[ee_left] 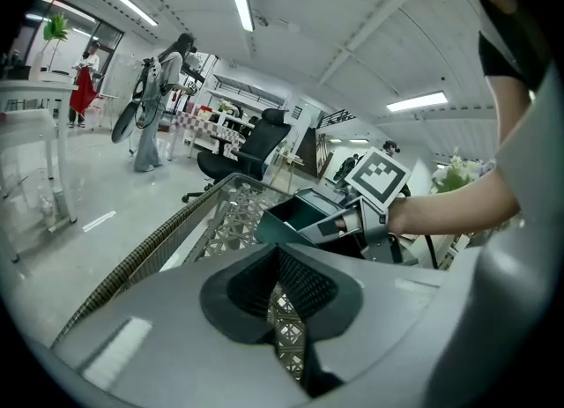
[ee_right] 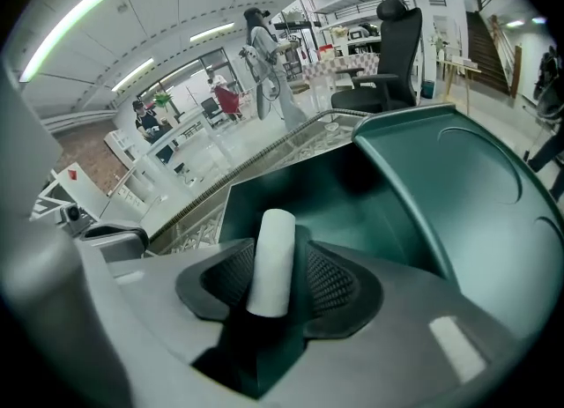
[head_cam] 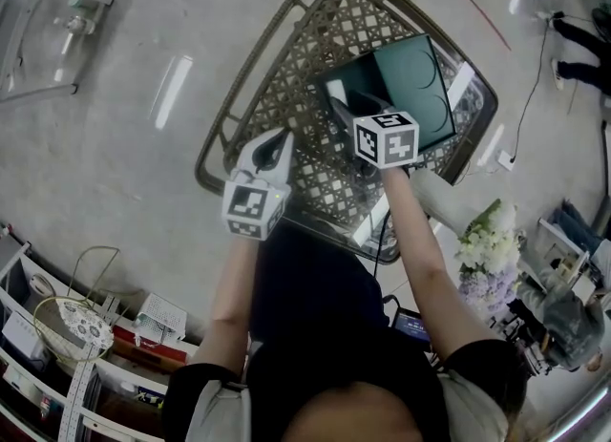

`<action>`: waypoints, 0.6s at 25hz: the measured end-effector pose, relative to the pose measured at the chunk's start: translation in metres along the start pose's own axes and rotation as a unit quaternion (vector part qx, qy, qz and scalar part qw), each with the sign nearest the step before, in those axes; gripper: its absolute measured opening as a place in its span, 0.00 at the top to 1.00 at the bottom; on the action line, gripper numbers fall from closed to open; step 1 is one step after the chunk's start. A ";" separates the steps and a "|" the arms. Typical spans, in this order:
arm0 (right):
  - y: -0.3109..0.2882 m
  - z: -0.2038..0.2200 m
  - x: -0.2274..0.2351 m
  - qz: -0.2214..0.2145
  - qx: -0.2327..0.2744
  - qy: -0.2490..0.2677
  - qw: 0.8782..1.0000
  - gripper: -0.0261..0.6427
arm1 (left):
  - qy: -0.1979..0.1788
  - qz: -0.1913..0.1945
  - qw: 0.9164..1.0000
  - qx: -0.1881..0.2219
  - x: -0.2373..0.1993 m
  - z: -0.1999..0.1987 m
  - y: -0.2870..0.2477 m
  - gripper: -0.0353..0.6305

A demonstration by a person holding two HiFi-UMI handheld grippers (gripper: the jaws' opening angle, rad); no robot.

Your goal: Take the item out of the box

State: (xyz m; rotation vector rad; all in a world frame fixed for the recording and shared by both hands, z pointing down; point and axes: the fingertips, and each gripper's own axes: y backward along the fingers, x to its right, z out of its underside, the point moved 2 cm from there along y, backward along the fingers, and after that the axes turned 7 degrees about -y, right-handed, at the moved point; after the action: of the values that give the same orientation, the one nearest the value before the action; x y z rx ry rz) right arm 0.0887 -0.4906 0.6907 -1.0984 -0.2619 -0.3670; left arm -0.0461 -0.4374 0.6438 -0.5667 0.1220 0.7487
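Right gripper (ee_right: 275, 285): jaws spread wide, white cylindrical roll (ee_right: 271, 256) loose between them, over dark green open box (ee_right: 414, 195), far right | Left gripper (ee_left: 278, 300): closed, empty | Risk: lifting unclamped, roll drops back.

From my end, the brown woven-lattice counter (head_cam: 305, 58) with its glossy clear top stands on a pale, shiny floor (head_cam: 124, 144). Resting directly on the counter is a dark green box (head_cam: 410, 82), lid open. It sits toward the counter's right side, inside the raised woven rim.
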 end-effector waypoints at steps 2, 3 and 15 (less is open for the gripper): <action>-0.003 0.001 0.001 -0.001 -0.009 0.000 1.000 0.69 | 0.002 0.000 1.000 -0.001 0.000 0.001 0.000 0.93; -0.004 0.001 0.001 -0.001 -0.011 -0.001 1.000 0.69 | 0.003 0.000 1.000 -0.002 -0.001 0.002 0.000 0.93; -0.010 0.005 -0.001 -0.033 -0.038 -0.026 0.998 0.76 | 0.007 -0.001 1.000 -0.003 -0.002 0.004 0.001 0.93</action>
State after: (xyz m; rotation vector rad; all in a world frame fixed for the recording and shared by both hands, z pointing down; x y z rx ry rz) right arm 0.0837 -0.4901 0.7005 -1.1768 -0.3327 -0.4100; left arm -0.0487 -0.4360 0.6473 -0.5784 0.1317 0.7435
